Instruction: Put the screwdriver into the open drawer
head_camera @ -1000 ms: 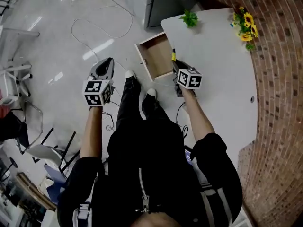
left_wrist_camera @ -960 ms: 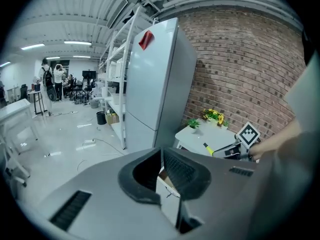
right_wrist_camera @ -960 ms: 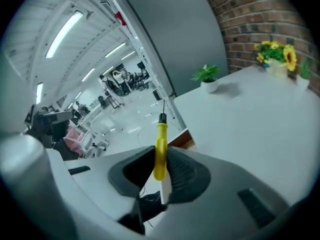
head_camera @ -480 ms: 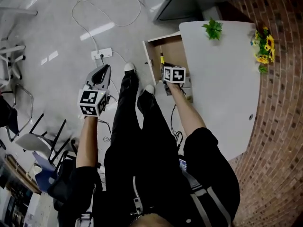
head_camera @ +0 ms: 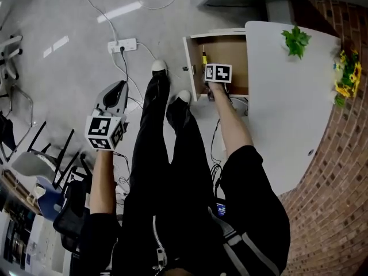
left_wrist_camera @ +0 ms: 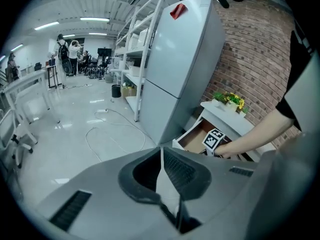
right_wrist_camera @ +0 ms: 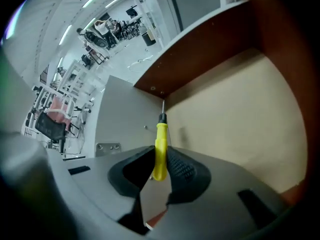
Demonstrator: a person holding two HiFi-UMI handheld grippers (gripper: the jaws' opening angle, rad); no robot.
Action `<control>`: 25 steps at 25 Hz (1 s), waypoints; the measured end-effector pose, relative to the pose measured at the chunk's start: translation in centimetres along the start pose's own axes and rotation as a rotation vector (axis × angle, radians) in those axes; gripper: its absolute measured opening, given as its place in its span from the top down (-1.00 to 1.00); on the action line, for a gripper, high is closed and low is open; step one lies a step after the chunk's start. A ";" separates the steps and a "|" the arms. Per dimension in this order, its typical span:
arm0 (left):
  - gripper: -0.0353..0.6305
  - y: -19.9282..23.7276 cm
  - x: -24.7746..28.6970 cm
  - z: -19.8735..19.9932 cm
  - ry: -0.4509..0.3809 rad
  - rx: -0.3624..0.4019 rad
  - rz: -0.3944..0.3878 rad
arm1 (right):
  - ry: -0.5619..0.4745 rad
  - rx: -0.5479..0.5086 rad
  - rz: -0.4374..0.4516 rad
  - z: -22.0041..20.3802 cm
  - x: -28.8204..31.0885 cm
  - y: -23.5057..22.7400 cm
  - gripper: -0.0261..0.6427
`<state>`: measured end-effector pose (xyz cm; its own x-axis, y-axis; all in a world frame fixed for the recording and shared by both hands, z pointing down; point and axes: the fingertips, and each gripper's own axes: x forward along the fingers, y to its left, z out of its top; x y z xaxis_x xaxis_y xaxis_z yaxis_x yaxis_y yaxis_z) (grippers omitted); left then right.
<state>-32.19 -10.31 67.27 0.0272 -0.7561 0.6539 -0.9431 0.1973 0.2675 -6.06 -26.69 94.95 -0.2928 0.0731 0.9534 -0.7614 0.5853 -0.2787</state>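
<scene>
The screwdriver [right_wrist_camera: 160, 149], one only, with a yellow handle and a thin metal shaft, is clamped by its handle between the jaws of the right gripper [right_wrist_camera: 160, 169] and hangs inside the open drawer [right_wrist_camera: 235, 119], its tip aimed at the corner where the pale drawer floor meets a brown side wall; whether the tip touches cannot be told. In the head view the right arm reaches forward and down, the right gripper [head_camera: 209, 68] pointing steeply into the single drawer [head_camera: 233, 53], which stands pulled out from under the near left edge of the white worktop [head_camera: 287, 108], with the screwdriver [head_camera: 203, 56] showing just beyond the marker cube. The left arm hangs out to the side over the floor [head_camera: 57, 50], and the left gripper [head_camera: 117, 88] slants forward and down with its jaws together on nothing, as the left gripper view [left_wrist_camera: 161, 151] shows. Two plants stand on the worktop: a green sprig [head_camera: 296, 41] at the far edge and a sunflower bunch [head_camera: 348, 76] at the far right edge beside the brick wall [head_camera: 345, 183]. One power strip [head_camera: 122, 45] with cables lies on the glossy grey floor.
</scene>
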 end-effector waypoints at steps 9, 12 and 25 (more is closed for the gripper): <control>0.78 1.4 0.1 -3.3 0.033 -0.055 0.040 | 0.080 0.026 -0.011 -1.6 4.3 -1.7 0.66; 0.78 1.3 0.2 -3.7 0.033 -0.064 0.037 | 0.088 0.020 -0.018 -1.7 4.6 -1.5 0.66; 0.78 -2.1 0.2 -0.3 -0.020 -0.025 -0.014 | -0.047 0.021 -0.015 -0.1 -1.6 -0.5 0.82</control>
<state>-30.10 -10.67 67.08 0.0339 -0.7713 0.6355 -0.9340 0.2018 0.2947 -5.20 -27.02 93.58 -0.3082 0.0262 0.9509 -0.7778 0.5687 -0.2678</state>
